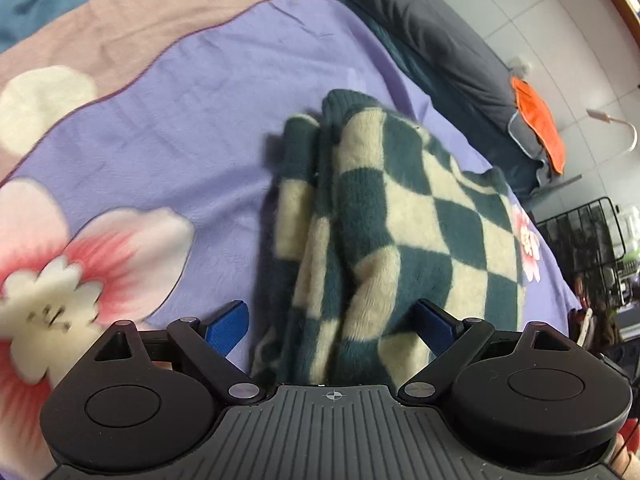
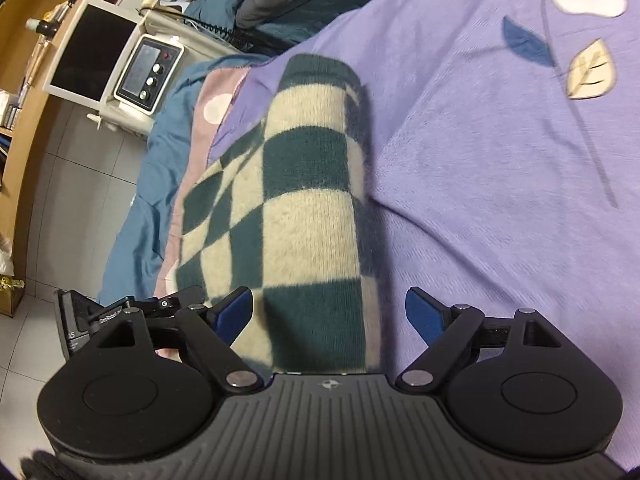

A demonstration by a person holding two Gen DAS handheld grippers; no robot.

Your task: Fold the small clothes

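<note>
Checked green-and-cream knit garment (image 1: 372,216) lying bunched and partly folded on the purple floral bedspread (image 1: 168,128), a cuffed sleeve end at its far side. Left gripper (image 1: 332,322) spread wide, blue pads (image 1: 228,326) on either side of the near folds — left pad clear of the cloth, right pad just at the knit's edge, nothing pinched. Right gripper (image 2: 330,314) likewise released, jaws wide astride a long folded band of the same knit — cloth between the fingers, not clamped.
</note>
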